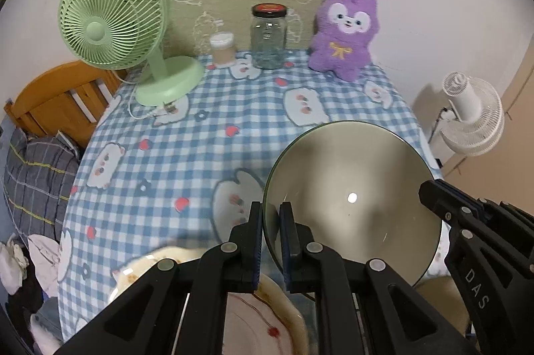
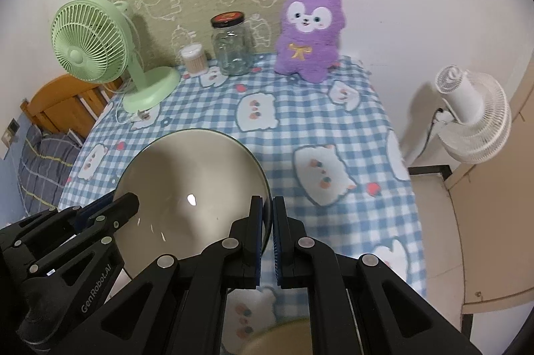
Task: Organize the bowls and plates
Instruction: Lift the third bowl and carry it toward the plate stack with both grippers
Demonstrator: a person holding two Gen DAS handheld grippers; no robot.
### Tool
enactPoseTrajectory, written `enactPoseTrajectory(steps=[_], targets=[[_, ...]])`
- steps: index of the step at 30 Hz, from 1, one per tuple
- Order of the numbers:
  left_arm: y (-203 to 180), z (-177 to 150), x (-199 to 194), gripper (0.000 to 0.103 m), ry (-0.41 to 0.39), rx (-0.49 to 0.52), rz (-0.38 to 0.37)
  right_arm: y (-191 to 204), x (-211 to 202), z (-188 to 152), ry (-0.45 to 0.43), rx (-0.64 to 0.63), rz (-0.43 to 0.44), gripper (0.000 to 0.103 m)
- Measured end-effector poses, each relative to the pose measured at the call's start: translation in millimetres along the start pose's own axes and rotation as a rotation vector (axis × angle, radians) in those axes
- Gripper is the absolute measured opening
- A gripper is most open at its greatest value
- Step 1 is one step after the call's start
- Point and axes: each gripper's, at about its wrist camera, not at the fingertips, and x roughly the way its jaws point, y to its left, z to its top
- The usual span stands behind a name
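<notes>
Both grippers carry one bowl (image 1: 353,198) between them above the table (image 1: 187,134), so the step in hand looks like the transfer of this bowl toward wherever the dishes are being gathered. The left gripper (image 1: 271,215) is clamped on the rim at the bowl's nine o'clock edge in its own view, one finger inside the wall and one outside; the right gripper (image 2: 265,211) is clamped the same way on the opposite rim, at the bowl's three o'clock edge in the right view. Each gripper also shows in the other's camera, biting the far side. The bowl is held clear of the cloth and about level, over the near half of the table, well apart from the fan (image 1: 113,21), jar (image 1: 268,36) and plush (image 1: 343,34) lined up at twelve o'clock. A flowered plate (image 1: 267,315) lies at six o'clock under the left gripper, and a blurred pale rim shows at six o'clock in the right view; what that is I cannot tell. The next move, as I judge it, calls for both hands to travel together at matched height so the bowl does not tip or twist out of either grip, then to lower it before either lets go. The bowl is wide and shallow, glossy pale grey inside with a thin dark rim, empty, and catching one bright spot of lamp glare.
</notes>
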Motion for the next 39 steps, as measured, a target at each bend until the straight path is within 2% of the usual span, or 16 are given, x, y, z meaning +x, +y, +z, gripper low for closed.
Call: enactPoseTrajectory(steps=[22, 32, 39], targets=[[-60.7, -48.9, -51.1, 0.006, -0.026, 0.056, -0.041, -51.3, -63.1, -58.2, -0.037, 0.042, -0.023, 0.008], [-80.7, -71.5, -56.5, 0.006, -0.016, 0.086, -0.077, -71.2, -76.0, -87.4, -0.032, 0.071, -0.052, 0.008], [-85.4, -88.2, -50.7, 0.006, 0.006, 0.090, -0.070, -76.2, -75.3, -106.3, -0.012, 0.074, -0.045, 0.008]])
